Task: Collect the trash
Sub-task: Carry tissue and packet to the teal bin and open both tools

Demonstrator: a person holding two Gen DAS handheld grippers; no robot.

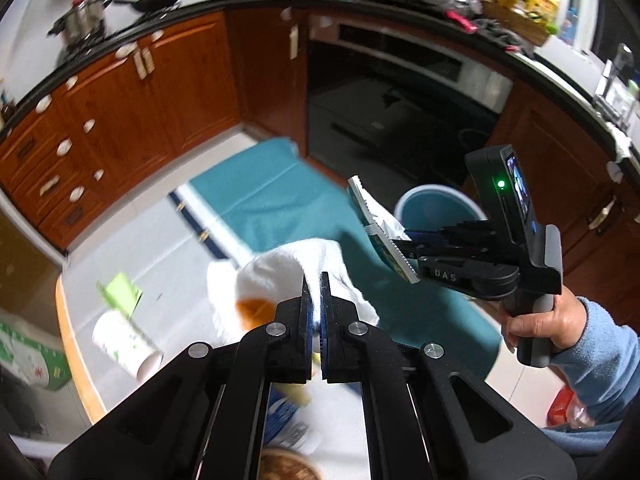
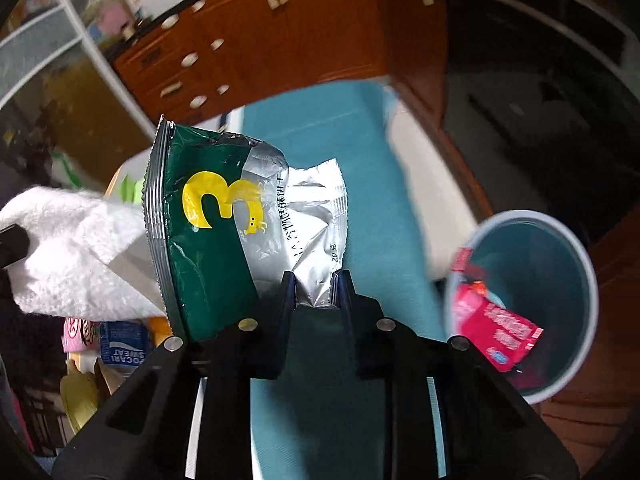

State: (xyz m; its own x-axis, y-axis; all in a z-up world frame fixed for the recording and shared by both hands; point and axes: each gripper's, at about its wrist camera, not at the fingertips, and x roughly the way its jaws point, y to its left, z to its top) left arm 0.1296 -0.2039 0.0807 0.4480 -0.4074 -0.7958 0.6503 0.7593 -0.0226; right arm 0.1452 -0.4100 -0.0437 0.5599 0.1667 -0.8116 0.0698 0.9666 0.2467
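Trash in hand: we hold a green and silver snack wrapper (image 2: 224,220) by its crimped end in the right claw (image 2: 316,292), jaws narrow on the foil.
Left claw (image 1: 315,300): pinched tight on a white tissue (image 1: 280,268).
Wrapper axis: stands up and away from the claw.
Bin (image 2: 576,248): right of the wrapper, lower, open-mouthed; we judge the right hand nearer.

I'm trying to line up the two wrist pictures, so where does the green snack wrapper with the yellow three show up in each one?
Left wrist view: the green snack wrapper is right of centre, seen edge-on, shut in the right gripper.
Right wrist view: it fills the centre-left, printed face to the camera, its silver end between the fingers.
Shared landmark: the blue bin, lower right of the wrapper.
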